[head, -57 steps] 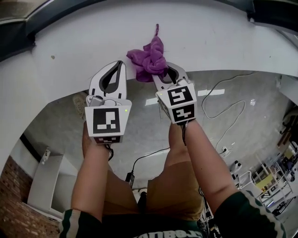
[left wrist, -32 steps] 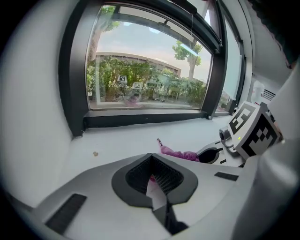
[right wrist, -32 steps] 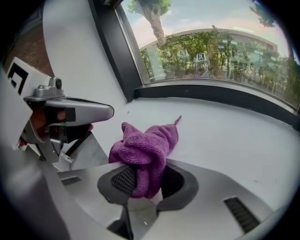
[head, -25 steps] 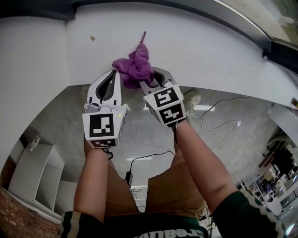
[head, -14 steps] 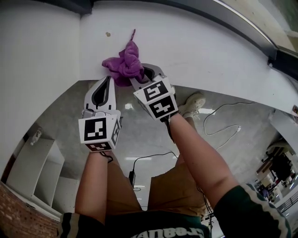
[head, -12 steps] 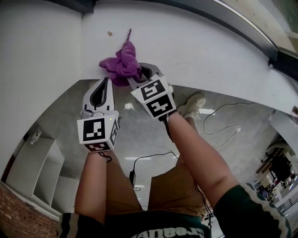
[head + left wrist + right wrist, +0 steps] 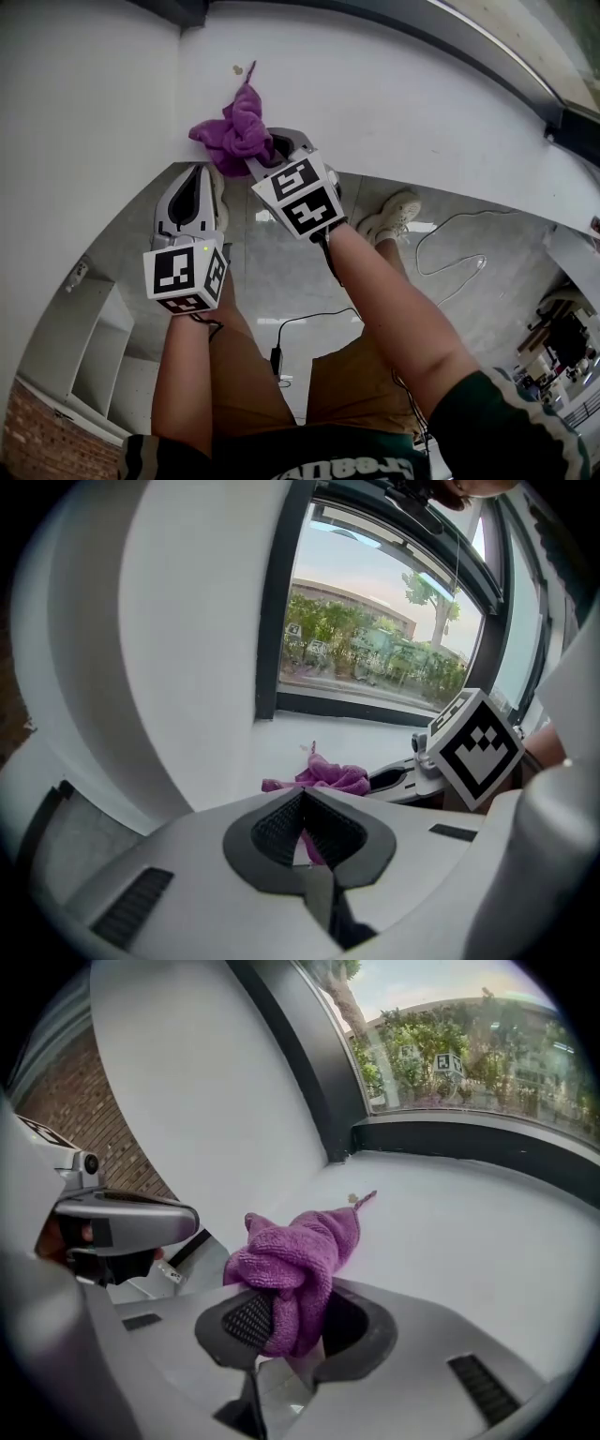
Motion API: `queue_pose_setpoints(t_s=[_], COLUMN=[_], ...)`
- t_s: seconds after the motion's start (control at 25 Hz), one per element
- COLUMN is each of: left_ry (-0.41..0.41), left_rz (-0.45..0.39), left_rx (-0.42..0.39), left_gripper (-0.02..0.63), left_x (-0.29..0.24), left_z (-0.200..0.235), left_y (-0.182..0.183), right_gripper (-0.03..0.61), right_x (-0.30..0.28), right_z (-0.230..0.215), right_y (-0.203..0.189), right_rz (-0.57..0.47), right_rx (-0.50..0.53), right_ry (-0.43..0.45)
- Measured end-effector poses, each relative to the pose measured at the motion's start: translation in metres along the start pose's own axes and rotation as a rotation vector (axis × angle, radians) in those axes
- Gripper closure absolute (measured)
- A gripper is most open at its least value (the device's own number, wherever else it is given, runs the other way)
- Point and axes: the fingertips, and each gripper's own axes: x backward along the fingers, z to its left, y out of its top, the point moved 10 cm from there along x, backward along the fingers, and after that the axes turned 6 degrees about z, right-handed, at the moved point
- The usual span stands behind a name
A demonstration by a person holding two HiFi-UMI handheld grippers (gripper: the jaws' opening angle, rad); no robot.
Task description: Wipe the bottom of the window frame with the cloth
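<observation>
A crumpled purple cloth (image 7: 231, 129) rests on the white window sill (image 7: 394, 89), close to the left corner of the recess. My right gripper (image 7: 263, 152) is shut on the cloth (image 7: 289, 1262), which bulges out past its jaws onto the sill (image 7: 469, 1232). The dark bottom rail of the window frame (image 7: 469, 1138) runs just beyond. My left gripper (image 7: 197, 176) hangs to the left at the sill's front edge, shut with nothing in it. In the left gripper view, the cloth (image 7: 330, 778) lies beyond the closed left gripper (image 7: 302, 799).
A small speck (image 7: 237, 70) lies on the sill just past the cloth. The white side wall of the recess (image 7: 84, 94) stands close on the left. Below the sill are grey floor, a cable (image 7: 450, 234), a shoe (image 7: 394, 214) and a white shelf unit (image 7: 75, 347).
Both grippers and the cloth have moved left along the sill, toward the corner by the side wall. The right gripper has kept its hold on the cloth.
</observation>
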Motion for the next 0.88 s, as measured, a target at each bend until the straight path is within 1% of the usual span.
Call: queue_pose_setpoints(t_s=[0.08, 0.24, 0.28, 0.48, 0.68, 0.88], left_ry=[0.011, 0.024, 0.025, 0.041, 0.033, 0.022], left_rz=[0.003, 0.002, 0.002, 0.013, 0.020, 0.021], left_rx=[0.017, 0.098, 0.105, 0.098, 0.109, 0.116], left_gripper=[0.604, 0.604, 0.604, 0.604, 0.604, 0.604], left_x=[0.003, 0.009, 0.010, 0.018, 0.018, 0.014], left_z=[0.005, 0.014, 0.016, 0.027, 0.030, 0.028], left_y=[-0.002, -0.004, -0.004, -0.006, -0.007, 0.000], right_gripper=[0.460, 0.460, 0.460, 0.460, 0.460, 0.460], right_x=[-0.008, -0.021, -0.024, -0.034, -0.037, -0.035], right_z=[0.009, 0.025, 0.029, 0.041, 0.040, 0.027], right_y=[0.006, 0.013, 0.015, 0.023, 0.027, 0.040], right_rz=[0.002, 0.015, 0.020, 0.043, 0.065, 0.073], right_rx=[0.012, 0.026, 0.031, 0.064, 0.047, 0.085], right_ry=[0.023, 0.062, 0.069, 0.100, 0.131, 0.109])
